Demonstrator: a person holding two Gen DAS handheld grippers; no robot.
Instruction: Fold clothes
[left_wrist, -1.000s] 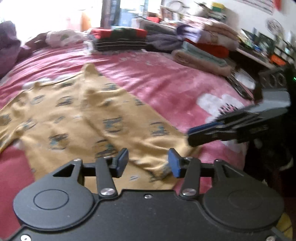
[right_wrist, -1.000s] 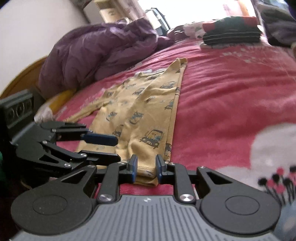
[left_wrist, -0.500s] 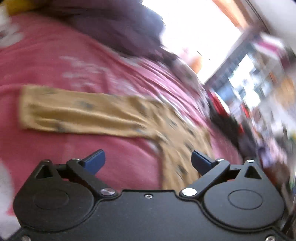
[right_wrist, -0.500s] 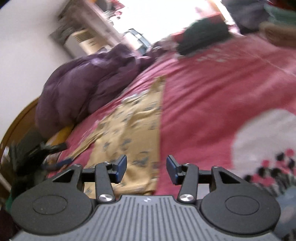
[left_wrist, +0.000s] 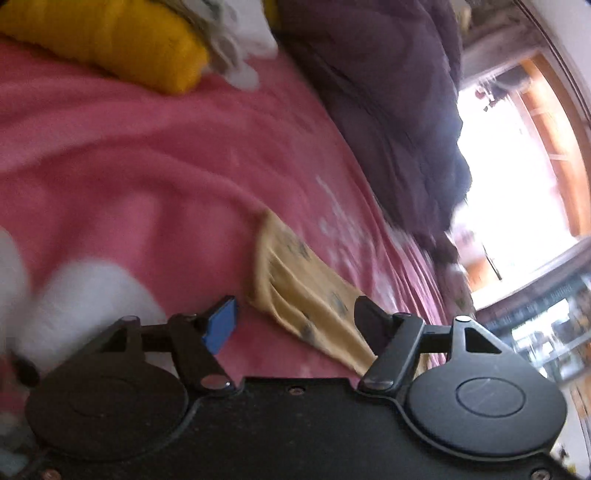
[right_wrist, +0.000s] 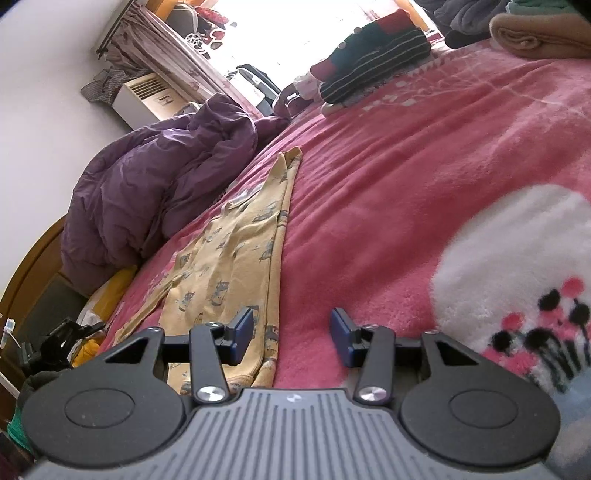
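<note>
While the yellow printed garment lies flat on the pink blanket, sleeve end between the released left gripper, right gripper spread empty over its hem, purple duvet beside, folded clothes beyond.

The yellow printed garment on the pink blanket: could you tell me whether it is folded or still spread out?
Partly folded: the yellow garment has its right side doubled over along a straight lengthwise edge, while one sleeve lies stretched out on the blanket.

Both cameras sit low, just behind their fingers, close over the pink bed. Both see the yellow shirt and purple blanket ahead.
</note>
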